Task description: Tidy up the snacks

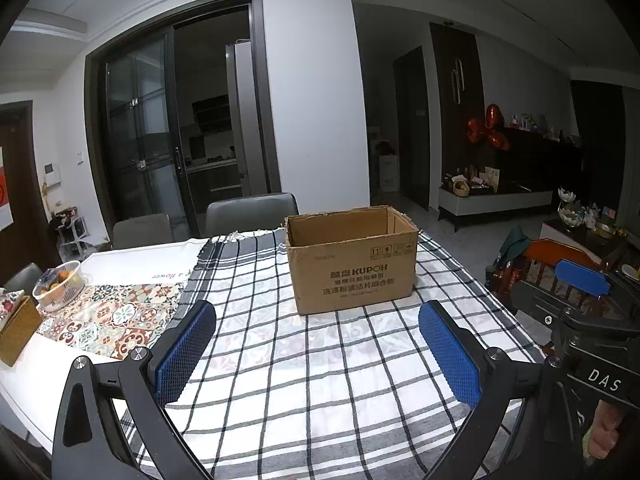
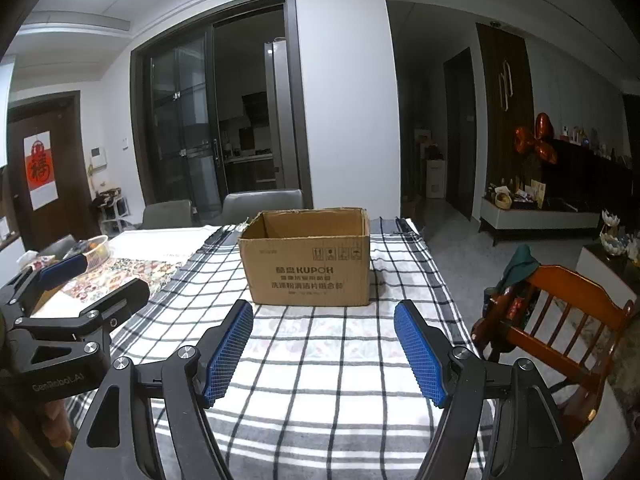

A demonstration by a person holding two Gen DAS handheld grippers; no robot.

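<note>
A long desk [image 1: 24, 364] fills the lower half of both wrist views. Most of it is covered by a white cloth with black and grey checks [image 1: 320, 380], and a strip of patterned tile-print cloth [image 1: 108, 320] lies along its left part.

An open cardboard box [image 1: 352, 264] stands upright on the checked cloth toward the far end of the desk, printed side facing the cameras, top flaps gone or folded out of sight. Its inside is in shadow, and from these angles it is not possible to tell whether it holds anything. No snacks can be made out on the cloth.

Two grey chairs [image 1: 252, 210] stand behind the far edge of the desk. A wooden chair [image 2: 560, 320] stands just beside the desk's right side.

The left tool [image 1: 318, 352] hovers above the near part of the checked cloth, its blue-padded fingers spread wide apart and holding nothing. The right tool [image 2: 324, 350] hovers alongside it, also spread wide apart and empty. Both point toward the box, well short of it.

A white basket of fruit [image 1: 60, 284] sits on the left side of the desk, next to a tissue box [image 1: 16, 328].
</note>
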